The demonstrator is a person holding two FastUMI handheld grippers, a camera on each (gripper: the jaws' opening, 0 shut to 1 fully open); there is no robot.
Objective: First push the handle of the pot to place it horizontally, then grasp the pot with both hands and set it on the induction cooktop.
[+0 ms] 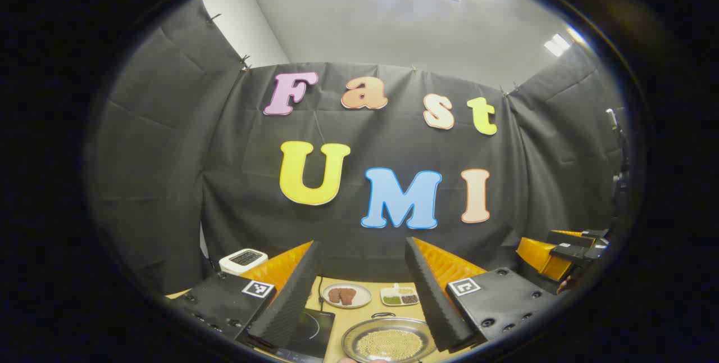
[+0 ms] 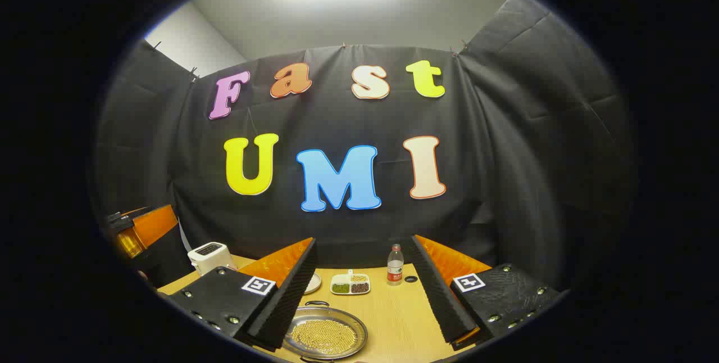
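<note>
On the table at 6 o'clock we've got the pot (image 1: 389,340), beans inside, just right of the induction cooktop (image 1: 309,329). Left gripper (image 1: 362,295) & right gripper (image 2: 365,295) hover w/ fingers wide apart, nothing held. We'd nudge the handle (image 2: 316,304) slowly so nothing spills.

Count, both views together. Places given from the gripper whose camera rides on it.

- Pots: 1 (image 1: 389,340), round metal, holding small yellow grains, low between the left gripper's fingers.
- Induction cooktops: 1 (image 1: 308,328), just left of the pot.
- Round plates: 1 (image 1: 347,295), beyond the cooktop; brown pieces on it: 2.
- Divided dishes: 1 (image 2: 350,284), ahead of the right gripper; compartments cannot be counted.
- Bottles: 1 (image 2: 395,265), right of the dish.
- White toasters: 1 (image 2: 209,256), far left.
- Grippers: 2.
</note>
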